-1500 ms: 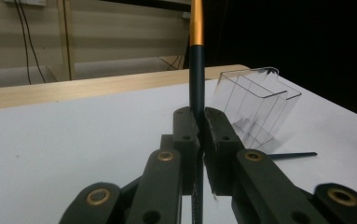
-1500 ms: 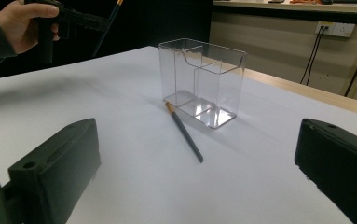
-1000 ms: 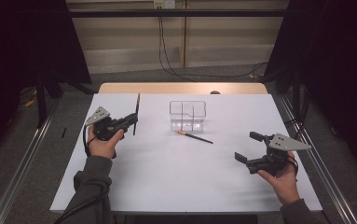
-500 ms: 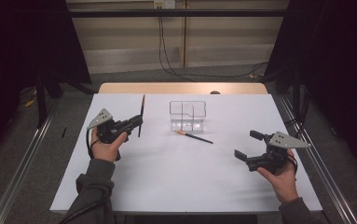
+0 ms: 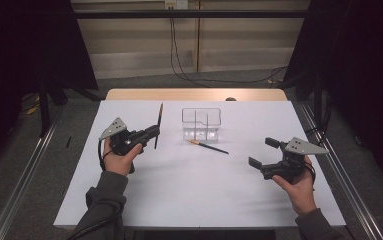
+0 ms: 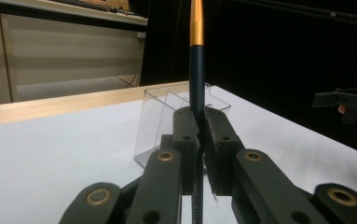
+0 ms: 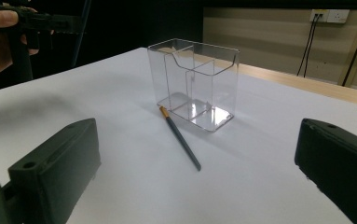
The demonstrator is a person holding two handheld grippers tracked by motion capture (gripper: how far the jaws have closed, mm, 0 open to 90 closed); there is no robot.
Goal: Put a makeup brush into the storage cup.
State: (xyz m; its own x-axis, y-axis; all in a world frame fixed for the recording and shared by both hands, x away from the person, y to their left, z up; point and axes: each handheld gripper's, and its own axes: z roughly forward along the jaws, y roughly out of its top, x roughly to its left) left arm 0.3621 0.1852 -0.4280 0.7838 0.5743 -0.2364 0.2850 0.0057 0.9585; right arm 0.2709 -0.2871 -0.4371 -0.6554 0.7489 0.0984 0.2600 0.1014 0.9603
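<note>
One clear plastic organizer (image 5: 201, 123) stands toward the far middle of the white table (image 5: 194, 195). Inner walls split it into compartments, and every compartment that can be seen through the clear walls holds nothing.

There are two brushes, both dark-handled with an orange-gold band. The first brush (image 5: 158, 126) is clamped between the closed jaws of the left gripper (image 5: 151, 134); it stands nearly upright, up off the table, to the left of the organizer and apart from it. In the left gripper view its handle runs straight up between the two pressed pads. The second brush (image 5: 208, 146) lies flat on the table just in front of the organizer, its banded end close to the organizer's base.

The right gripper (image 5: 264, 152) hangs near the table's right edge with its jaws spread wide and nothing between them, well apart from both the organizer and the lying brush.
</note>
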